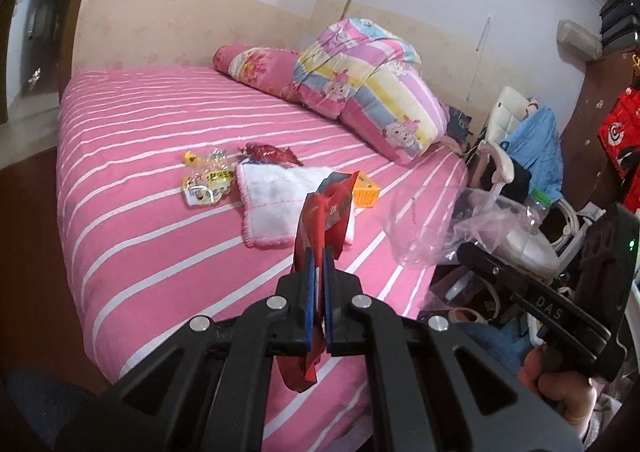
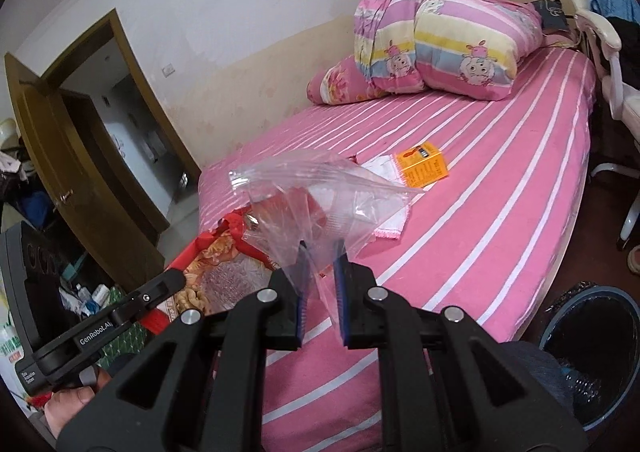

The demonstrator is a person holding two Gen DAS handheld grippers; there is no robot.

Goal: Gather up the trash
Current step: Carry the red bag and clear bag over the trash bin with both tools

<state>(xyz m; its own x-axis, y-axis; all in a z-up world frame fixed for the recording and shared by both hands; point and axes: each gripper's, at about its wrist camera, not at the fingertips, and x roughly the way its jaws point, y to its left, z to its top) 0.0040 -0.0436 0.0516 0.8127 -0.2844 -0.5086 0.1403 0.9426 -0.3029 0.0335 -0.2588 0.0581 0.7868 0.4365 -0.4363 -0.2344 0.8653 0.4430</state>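
Observation:
My left gripper [image 1: 319, 256] is shut on a red snack wrapper [image 1: 330, 211], which sticks up above the jaws and hangs down below them over the pink striped bed [image 1: 140, 244]. The right wrist view shows that wrapper [image 2: 218, 266] at the lower left. My right gripper [image 2: 322, 256] is shut on a crumpled clear plastic bag [image 2: 320, 199], held up over the bed's near corner; the bag [image 1: 420, 232] shows right of the wrapper. Yellow-and-clear wrappers [image 1: 206, 181] and a red foil wrapper [image 1: 272, 153] lie on the bed. An orange box [image 1: 366, 191] sits further right.
A white towel [image 1: 276, 191] lies among the litter. A rolled duvet [image 2: 440, 47] and a pillow [image 2: 340, 83] sit at the head of the bed. A dark lined bin [image 2: 547, 332] stands on the floor at the bed's foot. A white chair [image 2: 600, 31] flanks the bed, and a door [image 2: 60, 155] stands open.

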